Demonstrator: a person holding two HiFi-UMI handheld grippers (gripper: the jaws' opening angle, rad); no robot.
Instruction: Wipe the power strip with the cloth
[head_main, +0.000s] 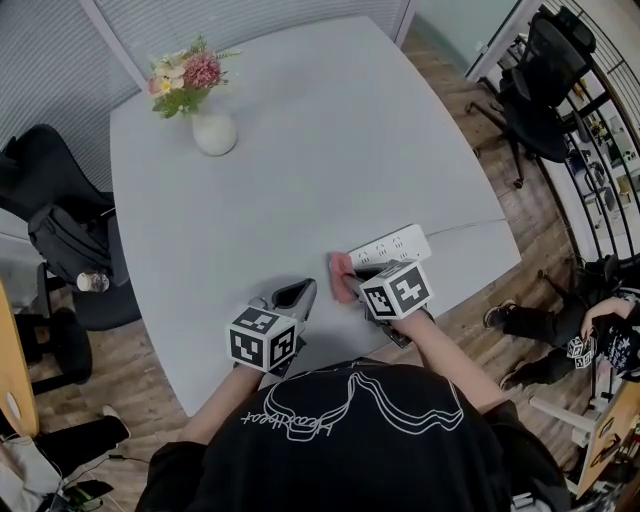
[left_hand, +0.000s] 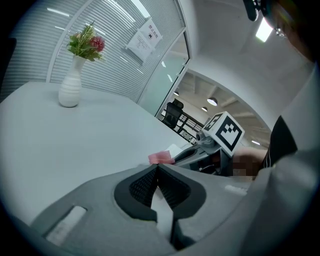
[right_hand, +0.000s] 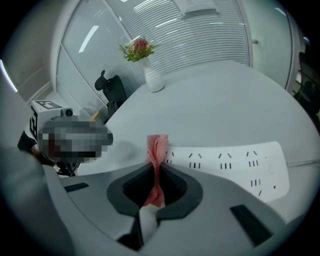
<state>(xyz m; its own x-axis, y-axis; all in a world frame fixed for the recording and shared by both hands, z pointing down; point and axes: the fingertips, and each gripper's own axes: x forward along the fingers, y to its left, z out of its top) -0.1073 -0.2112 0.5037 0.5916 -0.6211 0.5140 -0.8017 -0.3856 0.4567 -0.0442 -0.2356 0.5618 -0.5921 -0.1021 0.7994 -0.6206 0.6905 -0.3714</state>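
Note:
A white power strip (head_main: 393, 245) (right_hand: 227, 165) lies near the table's front right edge, its cord running off to the right. My right gripper (head_main: 350, 280) (right_hand: 157, 150) is shut on a pink cloth (head_main: 342, 275) (right_hand: 157, 155) that stands up between its jaws at the strip's left end. The cloth (left_hand: 161, 158) also shows in the left gripper view. My left gripper (head_main: 306, 292) (left_hand: 157, 169) is shut with nothing in it, on the table just left of the cloth.
A white vase of flowers (head_main: 205, 115) (left_hand: 71, 82) (right_hand: 150, 72) stands at the far left of the grey table (head_main: 300, 150). Black office chairs (head_main: 60, 230) flank the table. A seated person (head_main: 590, 335) is at the right edge.

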